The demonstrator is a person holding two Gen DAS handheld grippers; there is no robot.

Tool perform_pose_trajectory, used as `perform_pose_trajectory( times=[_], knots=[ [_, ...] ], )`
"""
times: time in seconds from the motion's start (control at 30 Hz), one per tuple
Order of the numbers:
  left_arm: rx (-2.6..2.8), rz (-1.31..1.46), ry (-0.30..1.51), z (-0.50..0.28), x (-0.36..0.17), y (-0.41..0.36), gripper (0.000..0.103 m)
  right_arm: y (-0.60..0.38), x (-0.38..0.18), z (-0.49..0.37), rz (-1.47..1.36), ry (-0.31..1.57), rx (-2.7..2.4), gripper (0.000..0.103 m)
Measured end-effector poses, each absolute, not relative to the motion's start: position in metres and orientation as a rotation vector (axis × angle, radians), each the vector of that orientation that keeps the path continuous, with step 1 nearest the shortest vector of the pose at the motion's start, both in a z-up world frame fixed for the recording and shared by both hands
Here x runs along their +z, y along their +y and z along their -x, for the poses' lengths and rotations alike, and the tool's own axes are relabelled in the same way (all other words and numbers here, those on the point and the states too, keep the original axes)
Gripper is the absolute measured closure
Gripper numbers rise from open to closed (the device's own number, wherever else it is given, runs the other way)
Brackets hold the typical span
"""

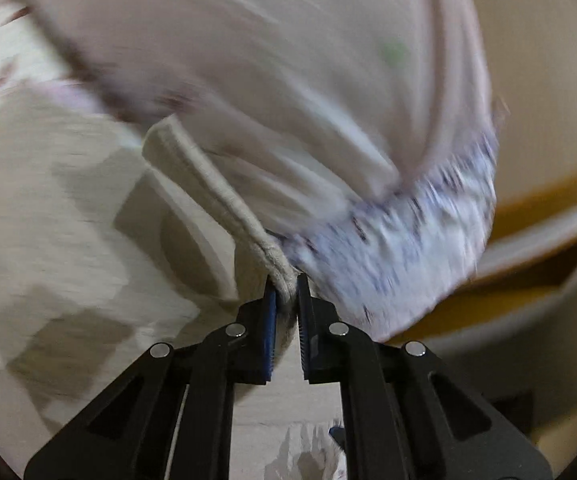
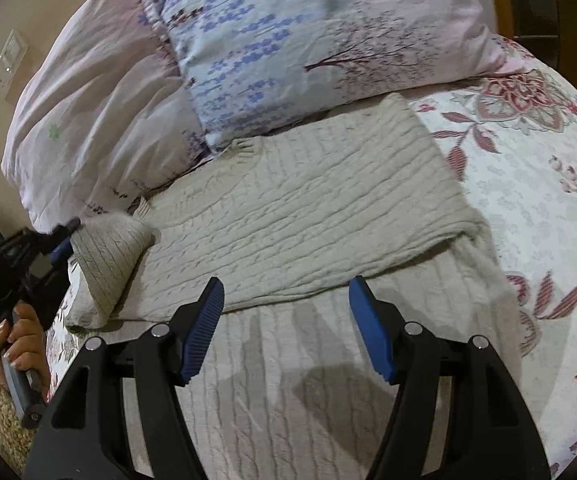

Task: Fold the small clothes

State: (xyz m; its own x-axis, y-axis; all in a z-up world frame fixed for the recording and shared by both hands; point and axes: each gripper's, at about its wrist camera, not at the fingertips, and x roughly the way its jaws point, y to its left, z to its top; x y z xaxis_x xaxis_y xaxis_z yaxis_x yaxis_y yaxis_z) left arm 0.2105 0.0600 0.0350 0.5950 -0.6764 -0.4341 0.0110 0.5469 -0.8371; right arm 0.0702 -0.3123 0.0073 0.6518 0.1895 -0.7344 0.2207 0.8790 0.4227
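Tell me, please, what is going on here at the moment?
A person is folding a beige knit sweater on a bed with a floral bedspread, using a handheld gripper in each hand. The left gripper is shut on a sleeve at the sweater's side. The right gripper hangs open above the sweater's lower part, holding nothing. Pillows lie just beyond the sweater.

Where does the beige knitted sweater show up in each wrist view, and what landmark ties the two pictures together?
Left wrist: the sweater runs from upper left to the centre, its edge pinched in the left gripper.
Right wrist: it lies folded across the middle, one corner lifted at the far left.
Shared landmark: the pale pink flowered pillow, behind the sweater in both.
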Motion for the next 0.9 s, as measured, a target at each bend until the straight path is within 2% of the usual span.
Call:
perform_pose_trajectory(
  times=[0.17,0.3,0.33,0.4,0.47,0.53,0.73,0.9],
  knots=[
    [-0.588,0.454,0.946,-0.203,0.043,-0.043,0.094,-0.329,0.004,-0.062,-0.540,0.861,-0.061,0.038],
    [-0.642,0.181,1.070,-0.187,0.013,-0.101,0.093,-0.343,-0.002,-0.057,-0.583,0.862,-0.091,0.038],
    [-0.632,0.109,1.098,-0.183,0.004,-0.110,0.092,-0.345,-0.003,-0.058,-0.592,0.861,-0.093,0.038],
    [-0.631,0.032,1.064,-0.172,0.003,-0.116,0.082,-0.352,-0.001,-0.060,-0.620,0.853,-0.082,0.039],
    [-0.667,0.031,1.049,-0.163,0.010,-0.113,0.055,-0.354,0.002,-0.064,-0.636,0.847,-0.056,0.039],
    [-0.654,0.036,1.016,-0.153,0.021,-0.098,0.043,-0.353,0.005,-0.077,-0.651,0.855,-0.012,0.042],
    [-0.464,0.004,0.934,-0.121,0.041,-0.017,0.042,-0.342,-0.005,-0.119,-0.659,0.959,0.041,0.056],
    [-0.218,0.072,0.958,-0.091,0.039,0.074,0.042,-0.332,-0.020,-0.129,-0.622,1.019,0.029,0.077]
  ],
)
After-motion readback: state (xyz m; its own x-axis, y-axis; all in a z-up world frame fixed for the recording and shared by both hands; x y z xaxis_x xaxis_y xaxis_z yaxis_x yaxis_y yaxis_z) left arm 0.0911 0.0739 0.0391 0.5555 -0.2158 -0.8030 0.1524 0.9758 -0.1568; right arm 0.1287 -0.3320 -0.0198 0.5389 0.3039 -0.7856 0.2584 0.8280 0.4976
